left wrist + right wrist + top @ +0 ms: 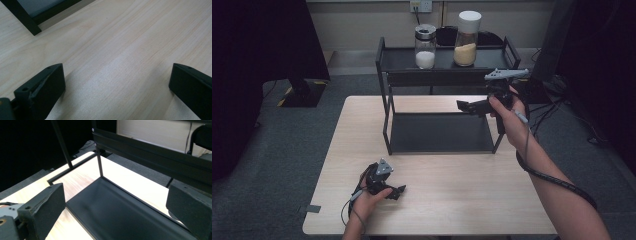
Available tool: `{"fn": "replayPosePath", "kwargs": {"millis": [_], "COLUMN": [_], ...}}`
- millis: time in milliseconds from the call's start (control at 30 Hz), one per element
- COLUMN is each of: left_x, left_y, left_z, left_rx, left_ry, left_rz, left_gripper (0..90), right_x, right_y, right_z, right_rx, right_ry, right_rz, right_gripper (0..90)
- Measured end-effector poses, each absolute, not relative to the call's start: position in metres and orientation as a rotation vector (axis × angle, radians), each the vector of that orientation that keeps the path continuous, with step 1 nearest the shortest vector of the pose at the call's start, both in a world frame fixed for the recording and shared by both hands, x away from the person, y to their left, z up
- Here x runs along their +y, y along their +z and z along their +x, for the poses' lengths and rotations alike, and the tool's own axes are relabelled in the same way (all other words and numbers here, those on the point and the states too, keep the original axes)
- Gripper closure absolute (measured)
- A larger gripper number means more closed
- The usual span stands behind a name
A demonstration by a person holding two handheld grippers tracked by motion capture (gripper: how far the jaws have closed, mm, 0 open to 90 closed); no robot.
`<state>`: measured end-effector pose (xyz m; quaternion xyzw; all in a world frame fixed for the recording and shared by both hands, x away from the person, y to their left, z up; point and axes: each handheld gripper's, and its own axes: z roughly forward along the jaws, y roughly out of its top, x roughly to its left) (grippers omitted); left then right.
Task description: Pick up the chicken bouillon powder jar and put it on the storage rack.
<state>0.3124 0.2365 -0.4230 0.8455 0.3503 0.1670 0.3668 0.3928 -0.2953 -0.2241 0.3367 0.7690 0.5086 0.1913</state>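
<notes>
Hands hold two grippers, both jaws spread and empty: left gripper (398,190) low on the table (452,200) at seven o'clock, right gripper (464,105) at one o'clock beside the black shelf (439,132).

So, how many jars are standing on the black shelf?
2. Both are on the top tier of the black shelf: the jar with white powder on the left, the taller jar with yellowish powder on its right.

No readable text; the jars (425,46) look unlabelled, perhaps.
</notes>
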Motion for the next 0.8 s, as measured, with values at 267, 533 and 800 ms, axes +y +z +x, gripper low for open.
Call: {"fn": "replayPosePath", "kwargs": {"millis": [267, 533, 800], "left_x": [0.236, 0.236, 0.236], "left_y": [-0.423, -0.423, -0.423], "left_z": [0.312, 0.312, 0.312], "left_rx": [0.901, 0.902, 0.901], "left_ry": [0.429, 0.429, 0.43], "left_rz": [2.173, 2.171, 2.171], "left_gripper": [0.0, 0.0, 0.0], "right_x": [-0.302, -0.309, -0.316], "right_y": [-0.247, -0.269, -0.289], "right_z": [0.392, 0.389, 0.385], "right_rx": [2.164, 2.161, 2.168], "right_ry": [1.451, 1.456, 1.435], "right_rz": [0.981, 1.016, 1.048], "right_gripper": [1.4, 1.6, 1.8]}}
